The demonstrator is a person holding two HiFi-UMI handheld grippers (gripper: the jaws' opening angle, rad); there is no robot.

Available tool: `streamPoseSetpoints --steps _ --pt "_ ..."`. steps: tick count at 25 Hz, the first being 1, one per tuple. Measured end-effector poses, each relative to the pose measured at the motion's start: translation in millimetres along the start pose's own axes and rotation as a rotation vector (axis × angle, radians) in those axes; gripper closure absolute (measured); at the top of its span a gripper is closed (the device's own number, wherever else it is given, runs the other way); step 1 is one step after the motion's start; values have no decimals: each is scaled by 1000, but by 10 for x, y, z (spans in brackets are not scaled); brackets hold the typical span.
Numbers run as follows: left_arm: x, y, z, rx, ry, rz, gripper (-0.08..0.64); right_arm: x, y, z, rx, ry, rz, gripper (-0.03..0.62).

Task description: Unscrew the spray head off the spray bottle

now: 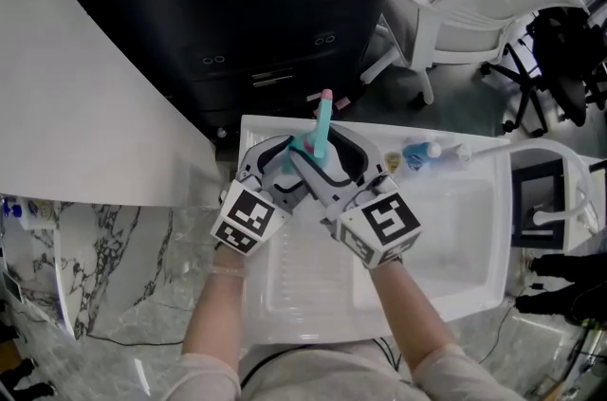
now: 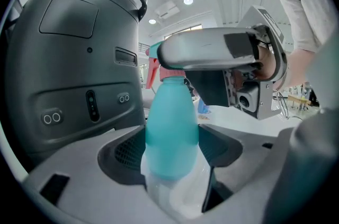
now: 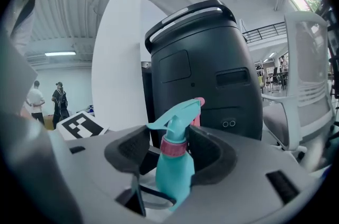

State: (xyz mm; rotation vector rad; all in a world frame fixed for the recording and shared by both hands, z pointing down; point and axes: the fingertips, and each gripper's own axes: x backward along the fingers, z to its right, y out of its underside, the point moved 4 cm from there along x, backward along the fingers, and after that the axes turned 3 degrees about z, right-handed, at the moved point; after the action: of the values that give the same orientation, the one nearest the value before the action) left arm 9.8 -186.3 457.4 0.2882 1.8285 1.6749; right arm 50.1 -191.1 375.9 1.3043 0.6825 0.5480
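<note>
Seen from the head view, both grippers met over the far edge of a white tray. The teal spray bottle stood upright between them, at 12 o'clock from the person's two hands.

The left gripper came in from 7 o'clock and had the bottle by its body. In the left gripper view, both dark pads lay against the rounded teal sides, so the jaws were pinching the bottle at its widest part. The lower end of the bottle sat down in the gap behind them.

The right gripper came in from 5 o'clock, crossing above the left one. Its jaws were set higher, level with the pink collar under the spray head. In the right gripper view the jaws stood spread around that collar, with a clear gap at its 9 o'clock side. The pad at 3 o'clock sat just beside it (whether it actually touched, I could not tell). The trigger pointed toward 9 o'clock in that view, and the pink nozzle tip toward 2 o'clock.

A second, blue bottle lay on its side in the tray at 3 o'clock from the held one. A large black machine stood beyond the tray at 12 o'clock, with a white chair at 2 o'clock.
</note>
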Motion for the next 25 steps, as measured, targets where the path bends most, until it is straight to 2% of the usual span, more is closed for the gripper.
streamPoseSetpoints --steps 5,17,25 --pt "-10 5 18 -2 -2 -1 247 -16 0 64 -19 19 11 433" --pt "-14 4 20 -4 -7 -2 247 35 -142 -15 83 -56 82 440" --pt "-8 28 11 1 -8 -4 245 73 -373 -58 91 -100 108 440"
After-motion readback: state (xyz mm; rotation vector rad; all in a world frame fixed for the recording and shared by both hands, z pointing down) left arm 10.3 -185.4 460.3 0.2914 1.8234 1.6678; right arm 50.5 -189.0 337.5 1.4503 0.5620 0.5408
